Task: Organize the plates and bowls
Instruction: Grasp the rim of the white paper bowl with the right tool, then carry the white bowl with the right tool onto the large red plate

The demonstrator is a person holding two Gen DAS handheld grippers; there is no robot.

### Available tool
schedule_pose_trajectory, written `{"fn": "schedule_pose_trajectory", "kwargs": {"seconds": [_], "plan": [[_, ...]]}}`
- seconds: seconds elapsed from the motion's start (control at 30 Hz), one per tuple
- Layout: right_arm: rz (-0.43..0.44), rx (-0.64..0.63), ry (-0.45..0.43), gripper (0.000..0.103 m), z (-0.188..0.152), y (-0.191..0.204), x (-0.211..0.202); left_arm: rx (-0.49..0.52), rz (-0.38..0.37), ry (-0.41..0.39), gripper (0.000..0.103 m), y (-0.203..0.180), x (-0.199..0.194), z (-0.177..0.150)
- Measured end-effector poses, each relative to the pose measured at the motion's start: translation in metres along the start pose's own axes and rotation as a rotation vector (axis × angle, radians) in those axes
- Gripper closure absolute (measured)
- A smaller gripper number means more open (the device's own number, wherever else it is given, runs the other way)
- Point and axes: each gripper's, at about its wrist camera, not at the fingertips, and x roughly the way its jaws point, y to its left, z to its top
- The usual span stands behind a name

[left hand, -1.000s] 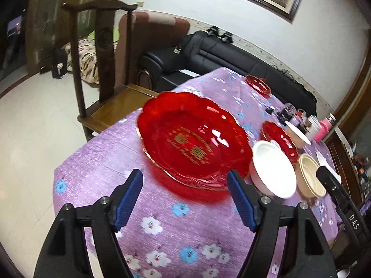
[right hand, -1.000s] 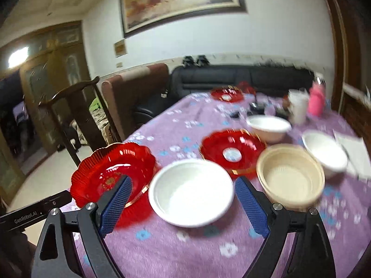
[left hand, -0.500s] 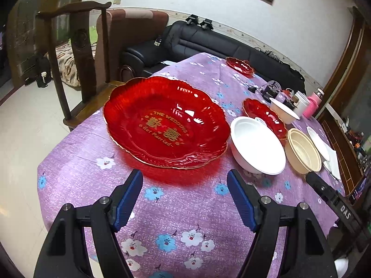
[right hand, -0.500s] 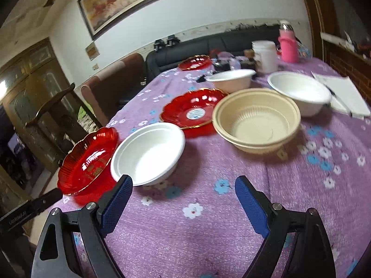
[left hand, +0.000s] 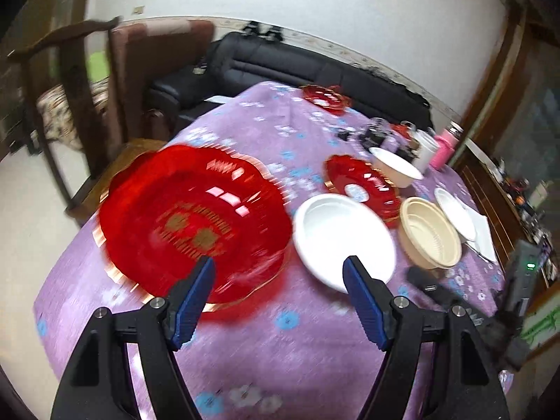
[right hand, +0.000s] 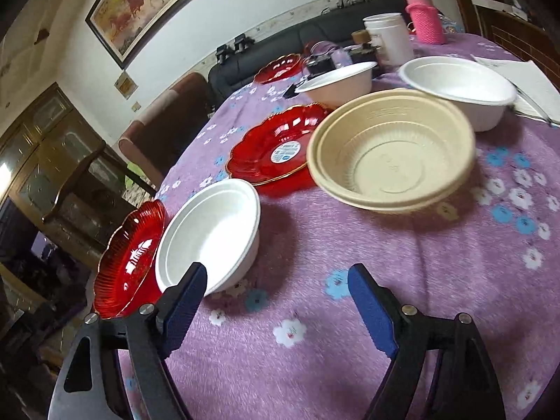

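Nothing is sorted yet, as far as the pictures show: the plates and bowls lie singly on the purple flowered surface, none stacked on another. The large red plate sits at the near corner, and the white bowl is just beside it, their rims very close (I cannot tell whether they touch). Behind them lies a smaller red plate, and next to it the beige bowl, which looks like two bowls already nested, though this is hard to tell. Two more white bowls stand farther back, and one more small red plate is at the far end, well apart from the rest. The left claw is open and empty, hanging above the near rims of the large red plate and the white bowl. The right claw is also open with nothing between its fingers; its jaws have just been closing a little, and it is low over the cloth in front of the white bowl. I judge that all the gathering is still left to do: bowls into bowls, and red plates together.
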Motion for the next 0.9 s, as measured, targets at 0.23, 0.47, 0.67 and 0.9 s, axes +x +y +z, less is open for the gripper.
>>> {"fn": "schedule_pose_trajectory", "kwargs": {"seconds": [0.23, 0.47, 0.67, 0.9], "plan": [[0.060, 0.062, 0.112, 0.045, 0.014, 0.004, 0.050, 0.090, -0.016, 0.047, 0.029, -0.040, 0.036, 0.031], [0.097, 0.120, 0.162, 0.091, 0.012, -0.009, 0.054, 0.079, -0.039, 0.110, 0.029, -0.054, 0.060, 0.035], [0.053, 0.084, 0.140, 0.093, 0.008, -0.022, 0.017, 0.067, -0.054, 0.151, 0.029, -0.062, 0.077, 0.030], [0.038, 0.111, 0.159, 0.093, 0.001, -0.046, -0.006, 0.090, -0.088, 0.227, 0.029, -0.082, 0.098, 0.010]]}}
